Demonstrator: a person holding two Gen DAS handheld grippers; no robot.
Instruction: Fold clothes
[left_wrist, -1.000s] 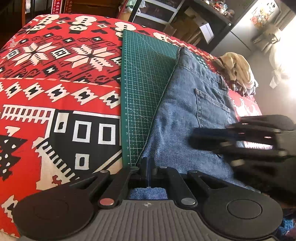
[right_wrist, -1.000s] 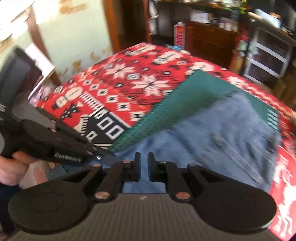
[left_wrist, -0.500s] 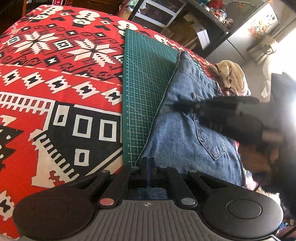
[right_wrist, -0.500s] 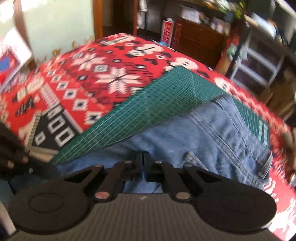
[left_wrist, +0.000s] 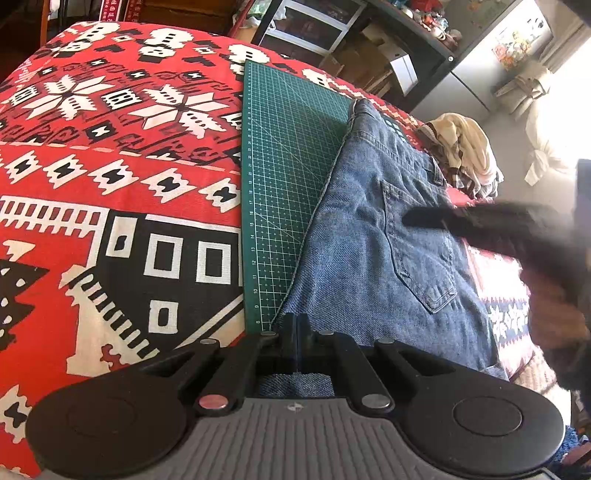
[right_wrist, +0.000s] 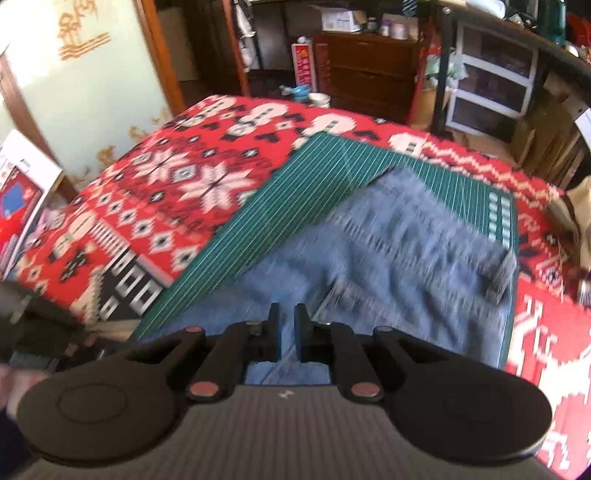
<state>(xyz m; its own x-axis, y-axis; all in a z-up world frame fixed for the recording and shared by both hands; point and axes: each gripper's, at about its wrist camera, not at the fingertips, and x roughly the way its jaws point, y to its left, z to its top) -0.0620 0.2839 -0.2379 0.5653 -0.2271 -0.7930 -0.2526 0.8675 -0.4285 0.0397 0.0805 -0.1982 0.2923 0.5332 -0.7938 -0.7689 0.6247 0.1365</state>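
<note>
Lying on green mat (left_wrist: 288, 177): jeans (left_wrist: 369, 266); left gripper (left_wrist: 296, 325) clamped.

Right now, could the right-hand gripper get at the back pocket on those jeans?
Probably yes. The right gripper hangs just above the back pocket of the jeans, its fingers slightly apart and empty, and nothing lies on the denim between them.

I see jeans (left_wrist: 373, 258) on cutting mat (left_wrist: 284, 177) | mat on blanket (left_wrist: 110, 184) | clothes heap (left_wrist: 465, 155) right of jeans, beyond them | right gripper (left_wrist: 410, 219) over jeans, blurred, maybe touching.
</note>
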